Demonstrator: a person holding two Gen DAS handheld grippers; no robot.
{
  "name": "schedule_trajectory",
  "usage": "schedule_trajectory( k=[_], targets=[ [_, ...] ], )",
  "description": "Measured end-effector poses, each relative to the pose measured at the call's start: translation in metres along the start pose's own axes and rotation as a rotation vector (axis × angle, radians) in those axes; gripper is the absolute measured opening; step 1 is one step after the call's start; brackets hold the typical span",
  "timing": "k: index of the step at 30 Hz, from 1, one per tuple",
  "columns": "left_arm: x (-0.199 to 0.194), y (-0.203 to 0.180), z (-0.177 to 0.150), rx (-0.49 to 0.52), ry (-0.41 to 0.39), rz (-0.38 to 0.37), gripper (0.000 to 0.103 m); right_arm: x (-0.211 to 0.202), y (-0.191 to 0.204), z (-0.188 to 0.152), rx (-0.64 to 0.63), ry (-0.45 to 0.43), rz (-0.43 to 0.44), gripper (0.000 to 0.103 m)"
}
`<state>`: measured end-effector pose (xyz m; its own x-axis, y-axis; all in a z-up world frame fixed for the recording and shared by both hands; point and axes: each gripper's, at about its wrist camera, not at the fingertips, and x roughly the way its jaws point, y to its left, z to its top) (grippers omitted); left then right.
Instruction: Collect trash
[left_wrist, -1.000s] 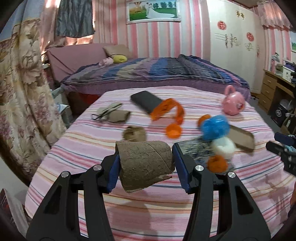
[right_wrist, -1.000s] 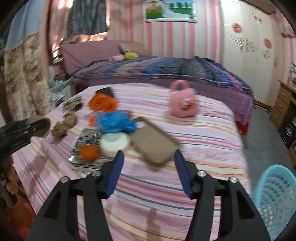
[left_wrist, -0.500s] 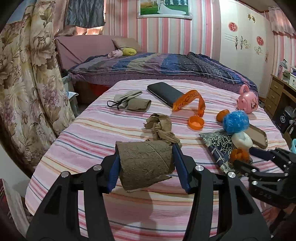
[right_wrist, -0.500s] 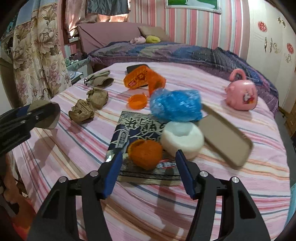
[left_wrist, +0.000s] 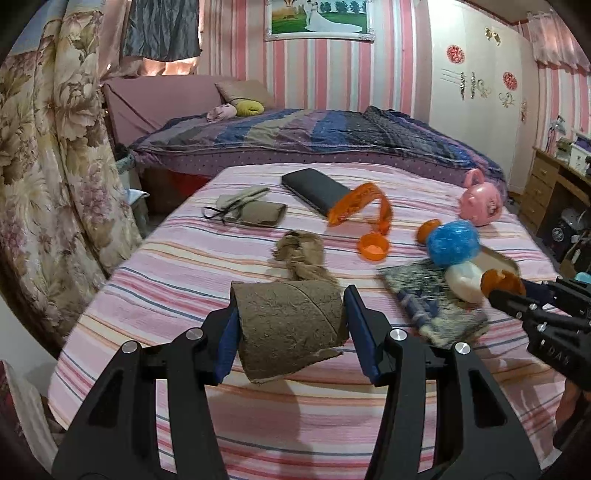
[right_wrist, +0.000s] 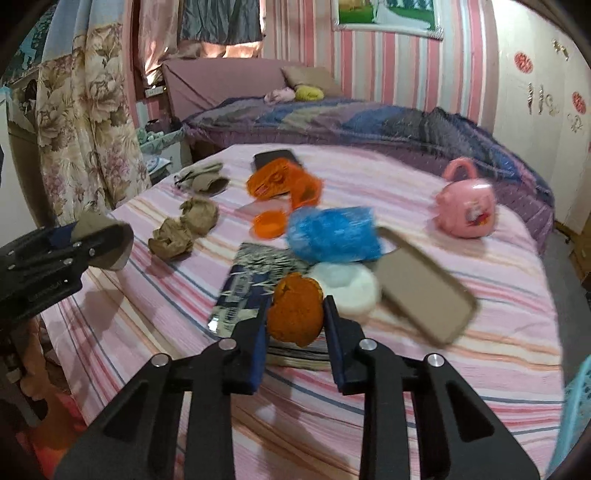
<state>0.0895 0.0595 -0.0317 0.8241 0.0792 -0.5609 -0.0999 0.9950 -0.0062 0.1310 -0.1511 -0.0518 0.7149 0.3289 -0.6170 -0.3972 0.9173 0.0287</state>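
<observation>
Since a second ago the right gripper (right_wrist: 294, 314) has dropped from above the bed (right_wrist: 480, 369) onto the orange peel (right_wrist: 294, 312), its fingers now narrowed around it at lower centre of the right view. The peel sits between both pads, atop a magazine (right_wrist: 240, 291), touching a white ball (right_wrist: 347, 282). A crooked squeeze could squirt the round peel out or drag the magazine. The left gripper (left_wrist: 290, 328) is closed on a brown paper roll (left_wrist: 288, 325), lower centre of its view, fingers fairly wide.
</observation>
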Motion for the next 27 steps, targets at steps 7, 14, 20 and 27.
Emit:
schedule_trajectory(
  k=[7,14,20,27],
  targets=[
    [-0.025,-0.043,0.001,0.039,-0.055,-0.083,0.052,-0.05,-0.065,-0.01,0.054,-0.041,-0.103,0.028],
    [-0.04,-0.139,0.009,0.124,-0.078,-0.171,0.052,-0.097,-0.141,-0.03,0.143,-0.074,-0.209,0.028],
    [-0.054,-0.228,0.014,0.214,-0.109,-0.254,0.052,-0.135,-0.212,-0.055,0.226,-0.06,-0.309,0.028],
    [-0.063,-0.336,0.016,0.244,-0.053,-0.386,0.052,-0.173,-0.291,-0.094,0.307,-0.043,-0.429,0.028]
  ],
)
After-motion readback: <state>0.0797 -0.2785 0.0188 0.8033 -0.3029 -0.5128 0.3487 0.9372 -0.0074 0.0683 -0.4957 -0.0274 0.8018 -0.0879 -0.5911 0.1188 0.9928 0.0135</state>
